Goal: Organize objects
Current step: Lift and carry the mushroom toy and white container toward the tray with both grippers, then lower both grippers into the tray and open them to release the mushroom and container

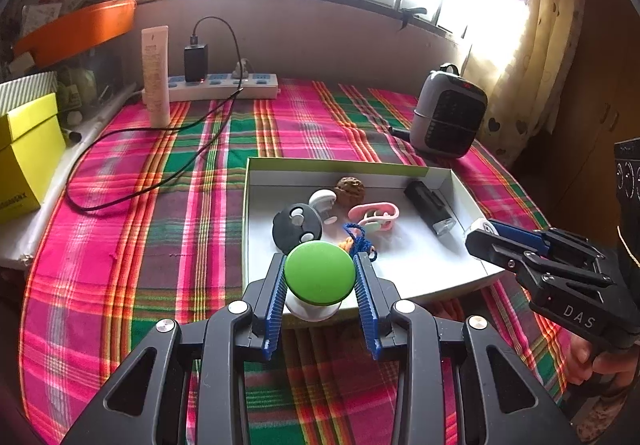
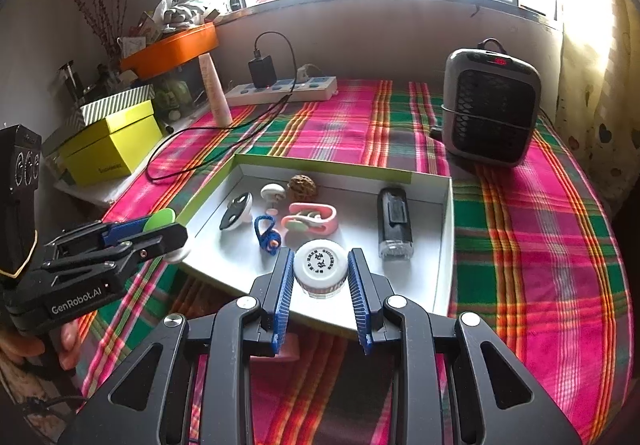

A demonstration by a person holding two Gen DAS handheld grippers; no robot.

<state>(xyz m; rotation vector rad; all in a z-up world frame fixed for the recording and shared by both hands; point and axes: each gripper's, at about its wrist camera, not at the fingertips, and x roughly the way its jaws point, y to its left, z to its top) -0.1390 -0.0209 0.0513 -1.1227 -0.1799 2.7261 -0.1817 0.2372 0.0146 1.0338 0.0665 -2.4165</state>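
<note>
Left gripper [image 1: 320, 277] clamps a green-capped white plastic knob [image 1: 319, 272]; right gripper [image 2: 320, 269] clamps a small white-lidded round jar [image 2: 320, 265], both above the shallow white cardboard tray [image 2: 448, 245].

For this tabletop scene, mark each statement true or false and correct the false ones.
1. The left hand-held gripper holds a green-capped object. True.
2. The right hand-held gripper is empty. False: it grips a white-lidded jar.
3. The white tray holds a black flashlight. True.
4. The heater sits inside the tray. False: it stands on the plaid cloth behind it.
5. A charger is plugged into the power strip. True.
</note>
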